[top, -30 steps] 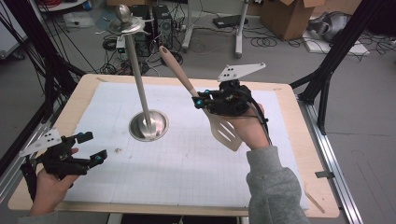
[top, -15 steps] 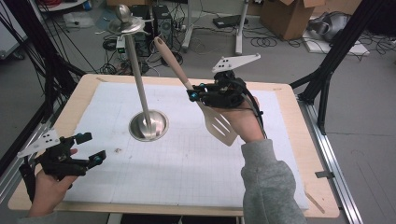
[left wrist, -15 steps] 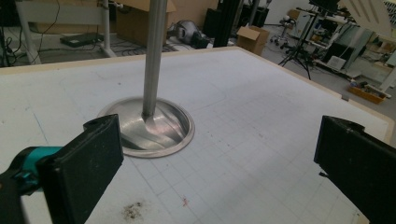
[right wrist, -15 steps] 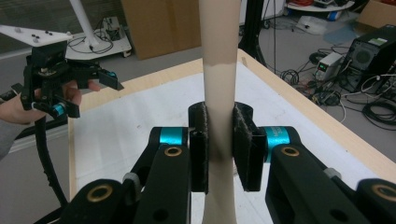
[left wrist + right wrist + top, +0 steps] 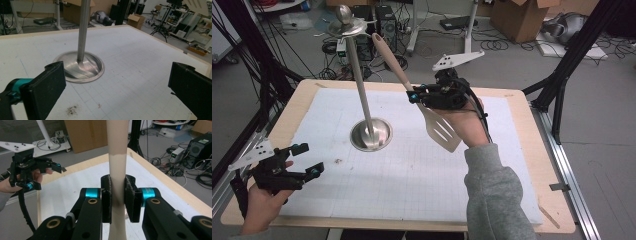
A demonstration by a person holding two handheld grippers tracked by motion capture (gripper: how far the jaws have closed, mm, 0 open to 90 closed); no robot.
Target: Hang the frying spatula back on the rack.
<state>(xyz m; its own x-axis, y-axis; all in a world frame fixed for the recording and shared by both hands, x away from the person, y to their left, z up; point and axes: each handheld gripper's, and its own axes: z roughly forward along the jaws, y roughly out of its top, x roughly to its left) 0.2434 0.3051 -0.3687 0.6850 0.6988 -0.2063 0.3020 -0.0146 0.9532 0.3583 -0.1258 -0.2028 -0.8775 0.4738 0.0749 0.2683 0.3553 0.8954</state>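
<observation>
A right hand-held gripper point(image 5: 414, 95) is clamped on the handle of a beige slotted spatula point(image 5: 439, 131), held in the air above the surface point(image 5: 412, 185), near a metal stand point(image 5: 371, 134). The spatula looks light and stiff; the handle's middle gives the surest hold. The left hand-held gripper point(image 5: 309, 160) hovers with jaws apart, empty

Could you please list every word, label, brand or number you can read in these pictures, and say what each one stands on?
None can be read.
The green strip on the computer case in the right gripper view is too blurred.
The cardboard box in the high view shows no legible print.
</observation>
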